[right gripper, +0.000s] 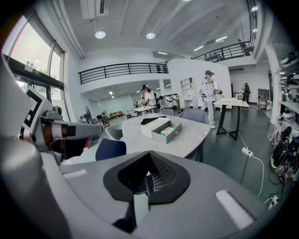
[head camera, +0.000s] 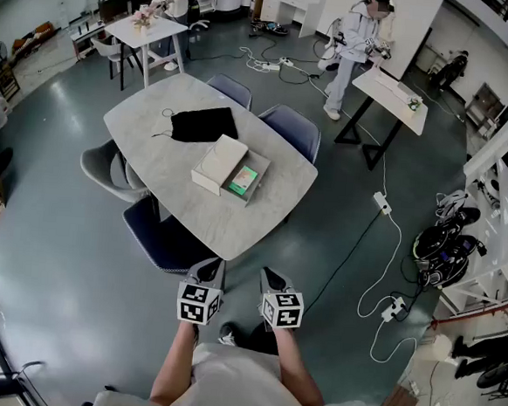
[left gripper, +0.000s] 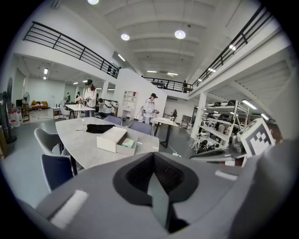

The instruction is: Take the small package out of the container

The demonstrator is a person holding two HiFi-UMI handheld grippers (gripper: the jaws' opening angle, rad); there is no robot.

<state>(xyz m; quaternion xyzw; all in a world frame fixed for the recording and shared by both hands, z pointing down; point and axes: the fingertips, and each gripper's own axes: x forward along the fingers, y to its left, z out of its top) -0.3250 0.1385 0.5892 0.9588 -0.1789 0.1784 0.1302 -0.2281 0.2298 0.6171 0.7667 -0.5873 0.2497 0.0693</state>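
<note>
Small package [head camera: 243, 180], green on top, lies flat inside the open grey container [head camera: 257, 189], against the wall nearest the white box [head camera: 219, 163]. That white box stands touching the container's left side, as the head view has it. Both sit on the pale grey tabletop [head camera: 235, 224]. A black cloth [head camera: 204, 124] lies on the same tabletop beyond the container, apart from it, on the white box's far side.

The left claw [head camera: 213, 267] and the right claw [head camera: 270, 276] are held side by side in the air, well short of the container and off the near edge of the tabletop, both pointing toward the container. Neither touches the package, the box or the tabletop. In the left gripper view the left claw [left gripper: 159, 193] has its jaws pressed together with nothing between them, and the container shows far ahead, a little to the left. In the right gripper view the right claw [right gripper: 140, 200] also looks pressed together and carries nothing, with the container far ahead and slightly to the right.

A dark blue chair [head camera: 168, 239] is tucked under the tabletop on the near side of the container, between it and the claws. Well beyond the container, a person in pale clothes [head camera: 354, 48] stands at a second table [head camera: 389, 96].
</note>
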